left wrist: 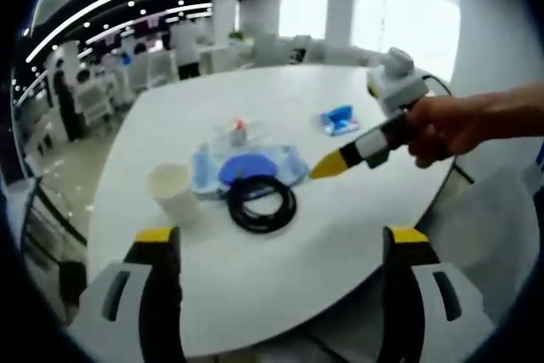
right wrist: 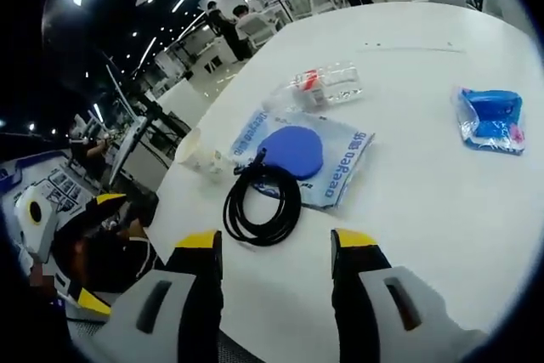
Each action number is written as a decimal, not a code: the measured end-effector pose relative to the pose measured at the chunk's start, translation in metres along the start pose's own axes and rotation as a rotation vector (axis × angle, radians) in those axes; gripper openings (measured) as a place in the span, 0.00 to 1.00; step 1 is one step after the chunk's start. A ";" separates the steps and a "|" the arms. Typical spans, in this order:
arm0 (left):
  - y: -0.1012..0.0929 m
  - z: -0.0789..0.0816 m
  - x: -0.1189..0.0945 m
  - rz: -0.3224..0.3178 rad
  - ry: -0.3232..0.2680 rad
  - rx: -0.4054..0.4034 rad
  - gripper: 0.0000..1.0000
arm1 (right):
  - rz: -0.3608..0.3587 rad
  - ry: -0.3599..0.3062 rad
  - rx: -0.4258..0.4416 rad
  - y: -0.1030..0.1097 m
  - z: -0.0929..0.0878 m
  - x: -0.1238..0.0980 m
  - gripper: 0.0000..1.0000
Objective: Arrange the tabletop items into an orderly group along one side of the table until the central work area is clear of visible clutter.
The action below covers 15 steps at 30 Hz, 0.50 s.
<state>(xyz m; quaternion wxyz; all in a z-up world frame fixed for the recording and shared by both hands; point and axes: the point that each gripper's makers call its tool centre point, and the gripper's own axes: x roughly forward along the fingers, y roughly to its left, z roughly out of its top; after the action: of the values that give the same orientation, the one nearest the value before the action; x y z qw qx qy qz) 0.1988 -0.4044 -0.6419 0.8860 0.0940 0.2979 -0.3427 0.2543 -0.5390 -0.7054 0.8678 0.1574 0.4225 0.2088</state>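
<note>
Tabletop items sit mid-table, ungrouped; little looks done.
Black coiled cable, white paper cup, blue-printed plastic bag, clear bottle, perhaps, and small blue packet lie scattered; left gripper and right gripper gape empty.

Coiled black cable before parted jaws

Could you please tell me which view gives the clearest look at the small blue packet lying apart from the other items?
The right gripper view: the blue packet is large and sharp on the white table. In the left gripper view it appears small and blurry beside the right gripper.
</note>
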 end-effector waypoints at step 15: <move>0.001 -0.001 0.001 0.000 0.003 0.001 0.96 | -0.004 0.014 0.007 -0.002 -0.002 0.004 0.50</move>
<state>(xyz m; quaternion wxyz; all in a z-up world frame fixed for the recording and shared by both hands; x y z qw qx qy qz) 0.1995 -0.4037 -0.6436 0.8855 0.0951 0.2991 -0.3425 0.2554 -0.5380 -0.7104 0.8647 0.1580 0.4297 0.2066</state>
